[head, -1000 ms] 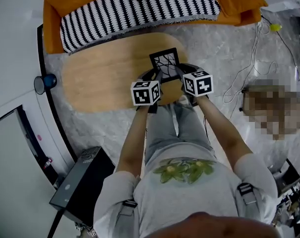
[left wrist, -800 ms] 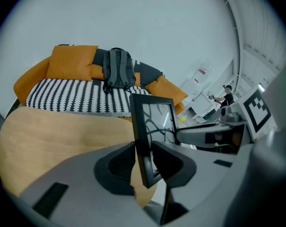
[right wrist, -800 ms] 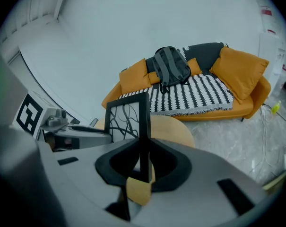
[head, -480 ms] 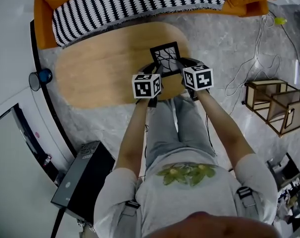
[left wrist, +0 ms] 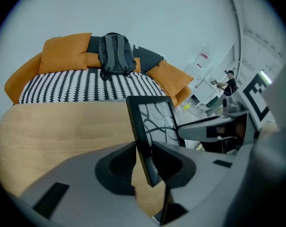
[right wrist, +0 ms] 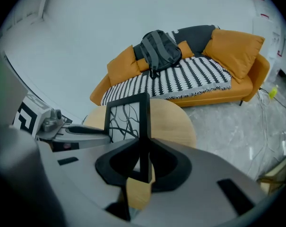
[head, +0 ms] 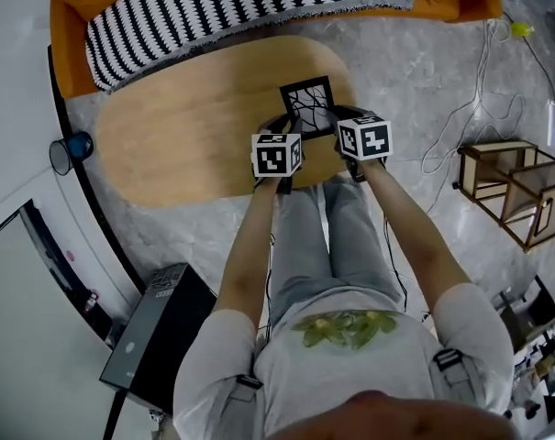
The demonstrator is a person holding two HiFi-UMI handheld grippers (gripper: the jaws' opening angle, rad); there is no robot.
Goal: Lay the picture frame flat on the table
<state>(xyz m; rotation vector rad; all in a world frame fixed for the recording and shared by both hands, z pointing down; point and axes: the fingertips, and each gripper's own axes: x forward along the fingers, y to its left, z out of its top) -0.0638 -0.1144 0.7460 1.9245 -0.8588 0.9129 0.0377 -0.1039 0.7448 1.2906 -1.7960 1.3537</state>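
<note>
On the oval wooden table point(head: 185, 126), near its right end, we hold the picture frame point(head: 307, 106) upright between both grippers.
Its black border surrounds a branch pattern; we cannot tell whether its lower edge touches the tabletop. Our left gripper point(left wrist: 145, 151) has the frame's left side rail between its jaws, which are closing with the pads against it. Our right gripper point(right wrist: 143, 161) is clamped on the right side rail. Beyond the table stands an orange sofa point(head: 71, 35) with a black-and-white striped throw point(head: 240, 7) and a grey backpack point(left wrist: 115, 53). A wooden shelf unit point(head: 516, 186) lies on the marble floor to our right.
</note>
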